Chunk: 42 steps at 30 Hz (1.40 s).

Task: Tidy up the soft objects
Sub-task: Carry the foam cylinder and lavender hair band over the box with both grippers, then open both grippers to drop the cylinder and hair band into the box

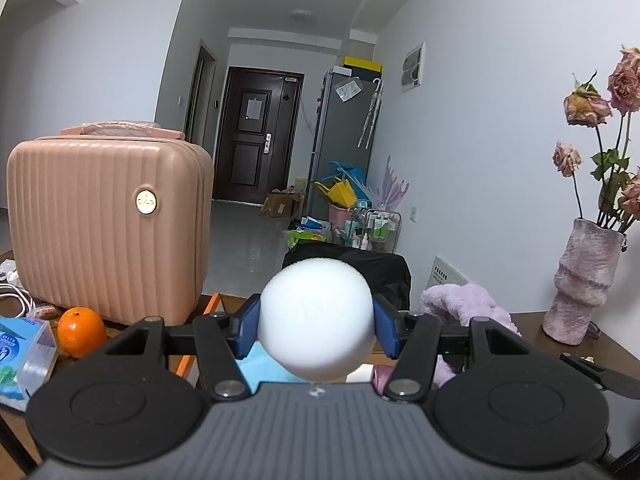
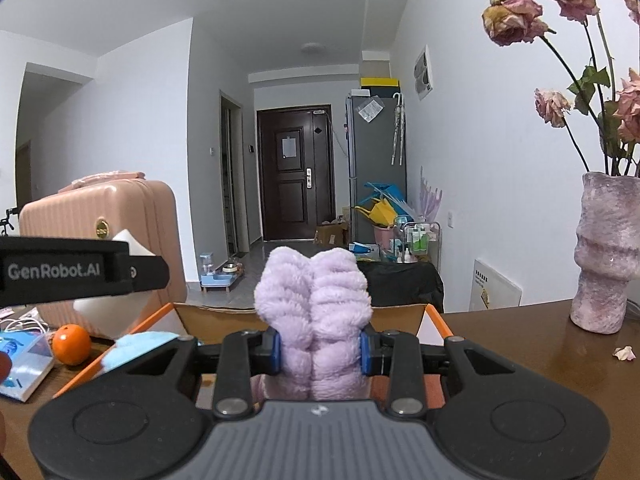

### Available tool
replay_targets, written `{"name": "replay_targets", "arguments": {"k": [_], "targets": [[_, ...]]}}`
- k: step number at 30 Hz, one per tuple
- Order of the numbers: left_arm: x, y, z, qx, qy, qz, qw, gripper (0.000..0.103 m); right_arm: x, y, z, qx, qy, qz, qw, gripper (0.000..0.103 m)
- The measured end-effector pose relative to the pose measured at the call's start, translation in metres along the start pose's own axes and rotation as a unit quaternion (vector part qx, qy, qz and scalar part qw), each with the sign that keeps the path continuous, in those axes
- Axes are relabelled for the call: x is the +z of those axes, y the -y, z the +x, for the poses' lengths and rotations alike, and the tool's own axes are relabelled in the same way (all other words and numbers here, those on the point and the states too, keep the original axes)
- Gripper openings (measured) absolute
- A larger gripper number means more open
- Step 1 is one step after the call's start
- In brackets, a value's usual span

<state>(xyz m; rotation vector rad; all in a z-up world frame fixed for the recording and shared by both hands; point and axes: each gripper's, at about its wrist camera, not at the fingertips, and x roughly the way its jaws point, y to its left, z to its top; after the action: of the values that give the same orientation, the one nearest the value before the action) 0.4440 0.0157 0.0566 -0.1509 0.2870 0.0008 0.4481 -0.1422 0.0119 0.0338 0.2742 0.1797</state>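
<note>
My left gripper (image 1: 317, 326) is shut on a white foam ball (image 1: 316, 316), its blue pads pressing both sides. The ball hangs above an orange-edged cardboard box (image 1: 210, 306) that holds a light blue cloth (image 1: 260, 366). My right gripper (image 2: 320, 350) is shut on a fluffy lilac plush (image 2: 314, 300), held over the same box (image 2: 434, 322). In the right wrist view the left gripper's black side (image 2: 80, 270) shows at the left with the ball (image 2: 108, 308) behind it. The lilac plush (image 1: 464, 306) also appears right of the ball in the left wrist view.
A pink ribbed suitcase (image 1: 108, 224) stands on the brown table (image 2: 520, 344) at the left. An orange (image 1: 81, 332) and a blue tissue pack (image 1: 24, 360) lie in front of it. A pink vase (image 2: 608, 252) with dried roses stands at the right. A black chair back (image 1: 384, 272) rises beyond the table.
</note>
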Motion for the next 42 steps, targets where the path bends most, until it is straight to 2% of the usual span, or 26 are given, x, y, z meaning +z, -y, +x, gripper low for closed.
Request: {"name": "replay_targets", "arguments": {"k": [16,27,33,35,37,39,42], "targets": [[-0.001,-0.002,0.049,0.007,-0.025,0.018,0.9995,0.058,-0.001,-0.002,0.040,-0.006,-0.018,-0.018,1.000,0.033],[-0.005,-0.004,0.065,0.011,-0.043,0.030,0.9986,0.058,-0.002,0.000,0.053,0.000,-0.034,-0.030,0.999,0.035],[-0.005,-0.003,0.065,0.013,-0.047,0.036,0.9982,0.062,-0.001,0.001,0.055,-0.003,-0.043,-0.034,0.998,0.042],[-0.005,-0.004,0.066,0.014,-0.049,0.034,0.9981,0.067,-0.001,0.001,0.056,-0.007,-0.045,-0.037,0.998,0.045],[-0.005,-0.005,0.066,0.016,-0.049,0.032,0.9982,0.076,-0.001,0.002,0.057,-0.009,-0.049,-0.038,0.998,0.048],[-0.005,-0.007,0.064,0.020,-0.045,0.032,0.9983,0.081,-0.002,0.003,0.058,-0.010,-0.052,-0.037,0.998,0.055],[-0.003,-0.009,0.061,0.023,-0.042,0.029,0.9984,0.089,-0.001,0.004,0.058,-0.015,-0.052,-0.035,0.998,0.074]]}}
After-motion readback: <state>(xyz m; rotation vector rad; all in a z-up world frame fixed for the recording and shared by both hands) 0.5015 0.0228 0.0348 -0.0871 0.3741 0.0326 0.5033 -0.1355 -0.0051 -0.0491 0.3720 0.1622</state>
